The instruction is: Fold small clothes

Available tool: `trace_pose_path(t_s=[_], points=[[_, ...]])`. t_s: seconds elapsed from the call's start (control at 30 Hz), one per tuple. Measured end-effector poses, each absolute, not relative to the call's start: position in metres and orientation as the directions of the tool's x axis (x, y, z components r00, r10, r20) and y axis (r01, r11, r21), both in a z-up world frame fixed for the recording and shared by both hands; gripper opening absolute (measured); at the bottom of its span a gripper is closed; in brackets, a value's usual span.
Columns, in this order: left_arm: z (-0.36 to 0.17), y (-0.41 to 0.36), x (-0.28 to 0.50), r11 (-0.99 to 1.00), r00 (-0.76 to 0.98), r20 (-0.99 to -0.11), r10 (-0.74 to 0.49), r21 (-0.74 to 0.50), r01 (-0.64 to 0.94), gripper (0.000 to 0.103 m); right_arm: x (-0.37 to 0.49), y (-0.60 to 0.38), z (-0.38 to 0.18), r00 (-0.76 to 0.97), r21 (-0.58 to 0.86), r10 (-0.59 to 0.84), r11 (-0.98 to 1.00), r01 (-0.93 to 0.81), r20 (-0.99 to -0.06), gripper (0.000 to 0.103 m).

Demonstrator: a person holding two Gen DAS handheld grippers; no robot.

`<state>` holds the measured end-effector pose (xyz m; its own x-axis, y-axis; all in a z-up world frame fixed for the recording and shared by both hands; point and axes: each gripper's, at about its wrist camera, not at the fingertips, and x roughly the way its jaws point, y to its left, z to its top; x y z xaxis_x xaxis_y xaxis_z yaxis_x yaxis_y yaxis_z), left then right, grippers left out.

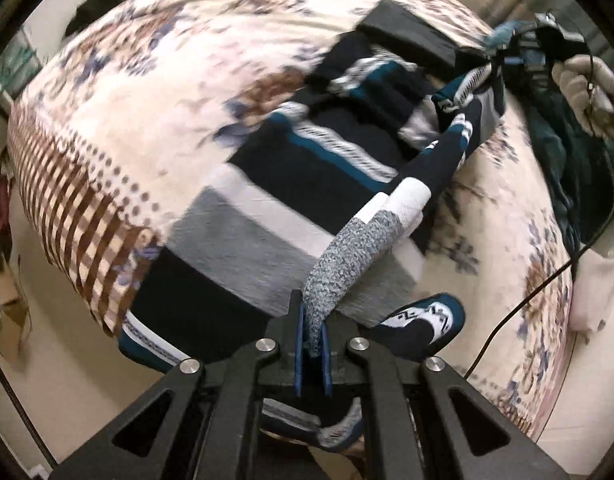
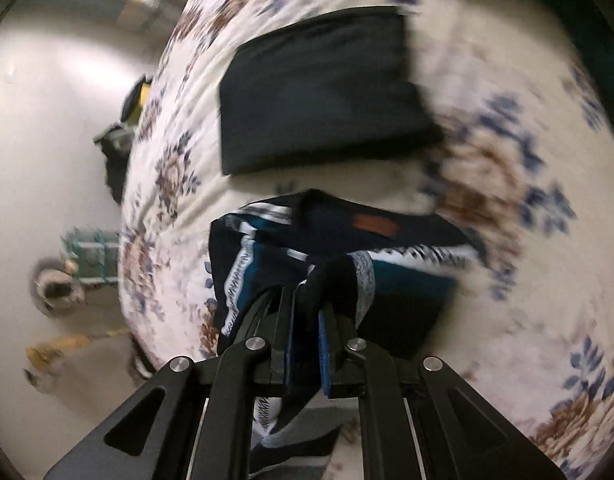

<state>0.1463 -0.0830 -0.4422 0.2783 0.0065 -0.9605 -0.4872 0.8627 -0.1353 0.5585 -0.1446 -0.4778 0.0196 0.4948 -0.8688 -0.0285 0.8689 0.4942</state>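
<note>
My left gripper has its blue pads pinched tight on the grey marled hem of the striped sweater, and that edge runs up from the jaws as a taut band towards my right gripper, whose jaws are likewise clamped on a bunched navy-and-teal fold. So I hold the garment by two points, lifted off the floral bedspread, with the bulk of it draped on the bed below.

To do this fold well, I judge I should keep both hands level and the stretch between them straight, carry the held edge over the body of the sweater, and lay it down square on the stripes before letting go (a sagging middle would leave a skewed crease). The right grip looks bulky, several layers at once, so I would watch for one slipping out.

Further out, a folded dark garment lies on the bedspread just beyond the sweater; the landing must stop short of it. In the left wrist view a gloved hand carries the other gripper, and a black cable trails across the bed at the right, near enough to snag on cloth. A dark teal cloth lies past that.
</note>
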Motion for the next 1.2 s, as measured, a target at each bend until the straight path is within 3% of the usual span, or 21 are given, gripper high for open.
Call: trace_pose_path(t_s=[0.33,0.43,0.47,0.5,0.57,0.63,0.8,0.97,1.13,1.2], points=[[-0.502,0.018,0.128,0.801,0.215,-0.967,-0.135,-0.234,-0.550,0.006,0.587,0.062,-0.543,-0.058,0.300,0.295,0.946,-0.122,-0.954,0.010],[-0.513,0.043,0.117,0.759,0.195,-0.947,-0.255,-0.321,-0.566,0.013,0.588,0.096,-0.564,-0.067,0.259,0.251,0.956,-0.137,-0.966,0.010],[-0.514,0.049,0.114,0.754,0.177,-0.947,-0.267,-0.320,-0.574,0.022,0.588,0.102,-0.572,-0.094,0.271,0.261,0.955,-0.123,-0.961,0.012],[-0.514,0.058,0.109,0.749,0.164,-0.948,-0.274,-0.317,-0.581,0.031,0.587,0.105,-0.576,-0.111,0.279,0.267,0.953,-0.115,-0.957,0.016],[-0.509,0.075,0.096,0.721,0.190,-0.934,-0.303,-0.355,-0.596,0.051,0.580,0.107,-0.577,-0.125,0.316,0.304,0.944,-0.092,-0.944,0.034],[-0.503,0.089,0.087,0.704,0.204,-0.932,-0.300,-0.360,-0.611,0.055,0.563,0.101,-0.569,-0.133,0.364,0.354,0.929,-0.063,-0.926,0.059],[-0.494,0.098,0.099,0.694,0.215,-0.938,-0.274,-0.347,-0.631,0.055,0.488,0.070,-0.537,-0.142,0.428,0.414,0.899,-0.090,-0.899,0.060],[-0.496,0.061,0.171,0.759,0.241,-0.930,-0.277,-0.365,-0.538,0.056,0.400,0.027,-0.538,-0.157,0.391,0.373,0.914,-0.111,-0.915,0.060],[-0.529,0.014,0.202,0.845,0.085,-0.945,-0.316,-0.321,-0.428,0.055,0.339,-0.033,-0.560,-0.153,0.380,0.377,0.925,0.011,-0.913,0.060],[-0.523,-0.003,0.176,0.912,0.033,-0.968,-0.250,-0.247,-0.326,0.055,0.312,-0.058,-0.569,-0.158,0.370,0.378,0.926,0.075,-0.912,0.060]])
